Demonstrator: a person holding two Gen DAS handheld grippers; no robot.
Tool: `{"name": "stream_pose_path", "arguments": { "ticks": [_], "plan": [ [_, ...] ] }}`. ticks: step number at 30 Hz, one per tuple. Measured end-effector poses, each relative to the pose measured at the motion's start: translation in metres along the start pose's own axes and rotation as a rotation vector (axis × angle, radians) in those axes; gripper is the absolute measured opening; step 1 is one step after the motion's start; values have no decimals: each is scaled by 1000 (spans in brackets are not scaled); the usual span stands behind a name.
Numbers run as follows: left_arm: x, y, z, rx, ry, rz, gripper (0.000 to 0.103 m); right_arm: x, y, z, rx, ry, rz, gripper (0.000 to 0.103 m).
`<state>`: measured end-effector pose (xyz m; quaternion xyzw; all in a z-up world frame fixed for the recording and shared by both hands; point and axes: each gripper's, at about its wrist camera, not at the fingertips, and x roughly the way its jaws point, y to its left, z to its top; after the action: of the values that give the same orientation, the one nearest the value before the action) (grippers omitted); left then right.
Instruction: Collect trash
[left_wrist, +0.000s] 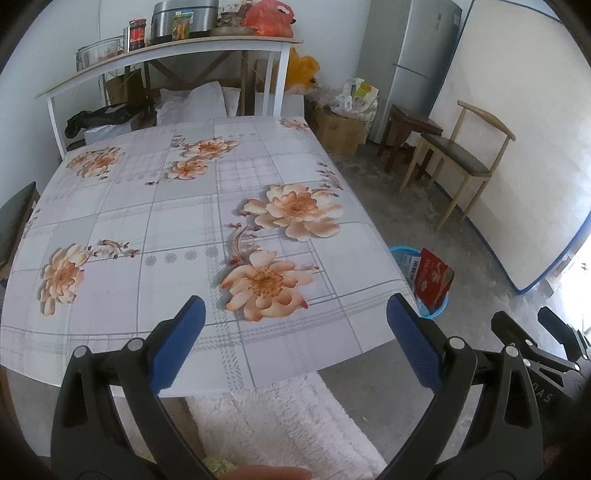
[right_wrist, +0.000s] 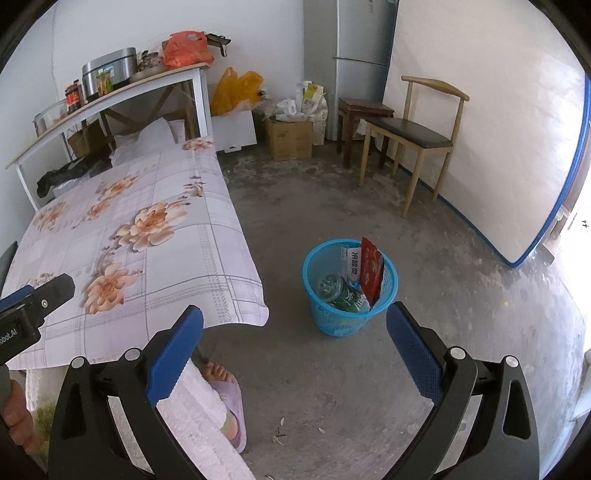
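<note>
Your right tool (right_wrist: 294, 334) hangs wide open and empty over the floor, the blue basket (right_wrist: 332, 317) just ahead, holding a red packet (right_wrist: 372, 271), a white box and a green bottle. Your left tool (left_wrist: 295, 328), likewise spread and empty, hovers over the worktop (left_wrist: 177, 206)'s near edge.

Blue basket (left_wrist: 437, 310): left wrist view, mostly hidden behind the table (left_wrist: 332, 295) corner; only its right rim and the red packet (left_wrist: 434, 278) show.
Green item (right_wrist: 341, 291) at the basket's bottom: kind cannot be told.
White carton (right_wrist: 352, 264): print too small to read.
Small scraps (right_wrist: 280, 437) on the floor: too small to identify.
Foot in a purple slipper (right_wrist: 231, 402): partly covered by the white towel (right_wrist: 199, 417).
Jar (right_wrist: 72, 96) labels on the shelf: illegible.
</note>
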<state>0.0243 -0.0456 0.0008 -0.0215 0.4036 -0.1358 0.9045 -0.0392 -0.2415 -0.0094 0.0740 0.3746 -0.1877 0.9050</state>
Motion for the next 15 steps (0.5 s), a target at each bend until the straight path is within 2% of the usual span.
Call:
{"name": "stream_pose_path", "arguments": {
  "ticks": [15],
  "plan": [
    [-3, 2, 4, 30, -20, 60, 95, -1, -17, 1, 8, -4, -80, 97]
  ]
}}
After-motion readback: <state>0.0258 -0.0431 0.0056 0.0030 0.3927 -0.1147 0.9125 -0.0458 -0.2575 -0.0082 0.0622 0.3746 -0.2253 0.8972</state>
